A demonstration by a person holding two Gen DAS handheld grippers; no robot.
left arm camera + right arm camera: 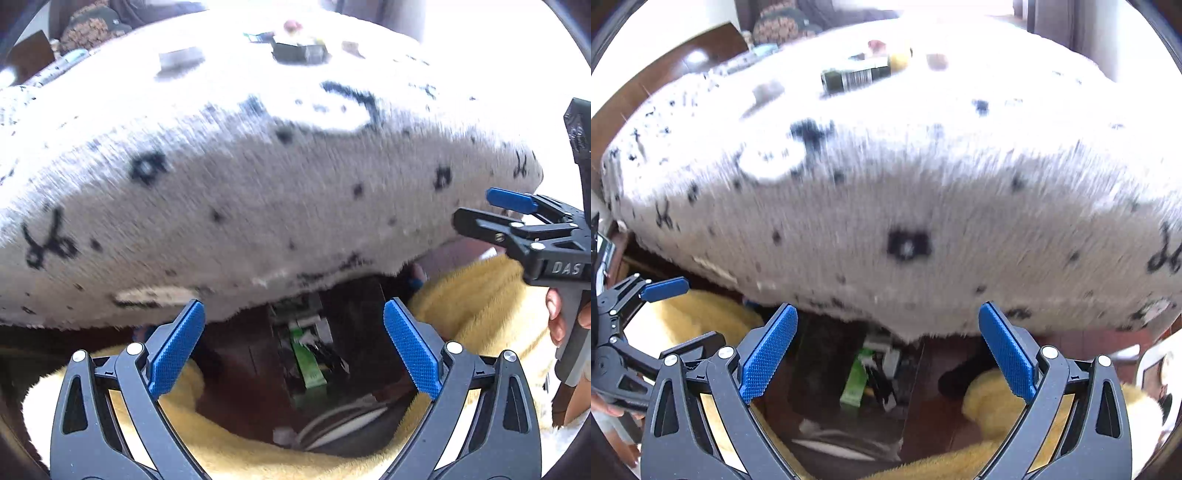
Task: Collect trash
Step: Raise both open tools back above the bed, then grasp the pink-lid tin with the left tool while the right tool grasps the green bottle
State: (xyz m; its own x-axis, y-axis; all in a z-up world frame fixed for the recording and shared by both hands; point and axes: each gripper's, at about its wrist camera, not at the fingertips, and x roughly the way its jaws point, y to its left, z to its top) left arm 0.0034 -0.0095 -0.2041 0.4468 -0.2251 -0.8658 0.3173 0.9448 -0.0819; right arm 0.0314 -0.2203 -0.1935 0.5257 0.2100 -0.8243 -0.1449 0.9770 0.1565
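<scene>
Both views look down past the table edge at a dark brown bin or bag (243,369) (820,369) on the floor. It holds a green wrapper (308,363) (855,380) and other scraps. My left gripper (293,347) hangs open above it, nothing between its blue pads. My right gripper (886,350) is open and empty too, beside the left. Each shows in the other's view: the right gripper (480,212), the left gripper (679,314). On the far table lie a dark barcoded box (855,77) (299,51), a grey piece (181,59) and small scraps.
A white fuzzy cloth with black marks (258,184) (923,184) covers the table and overhangs the bin. A yellow fluffy rug (480,295) (997,398) surrounds the bin. White curved objects (343,424) lie at the bin's near side. A hand (557,321) grips the right tool.
</scene>
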